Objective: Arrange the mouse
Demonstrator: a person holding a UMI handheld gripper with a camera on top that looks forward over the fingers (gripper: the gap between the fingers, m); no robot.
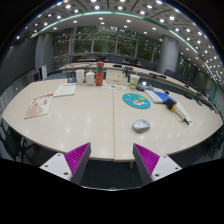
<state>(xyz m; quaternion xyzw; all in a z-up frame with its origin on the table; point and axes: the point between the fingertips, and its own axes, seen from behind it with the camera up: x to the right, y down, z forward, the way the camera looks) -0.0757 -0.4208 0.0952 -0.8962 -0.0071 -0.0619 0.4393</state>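
A small grey mouse (141, 126) lies on the large pale table (85, 120), ahead of my fingers and a little to the right, just in front of a round teal mouse mat (136, 100). My gripper (112, 160) is held back off the table's near edge, its two fingers wide apart with magenta pads (77, 156) showing. Nothing is between the fingers.
Papers and a booklet (40, 105) lie at the table's left. Cups, boxes and bottles (95, 76) stand at the far middle. A dark tray with items (165, 97) and a long white object (180, 112) lie at the right. Chairs ring the table.
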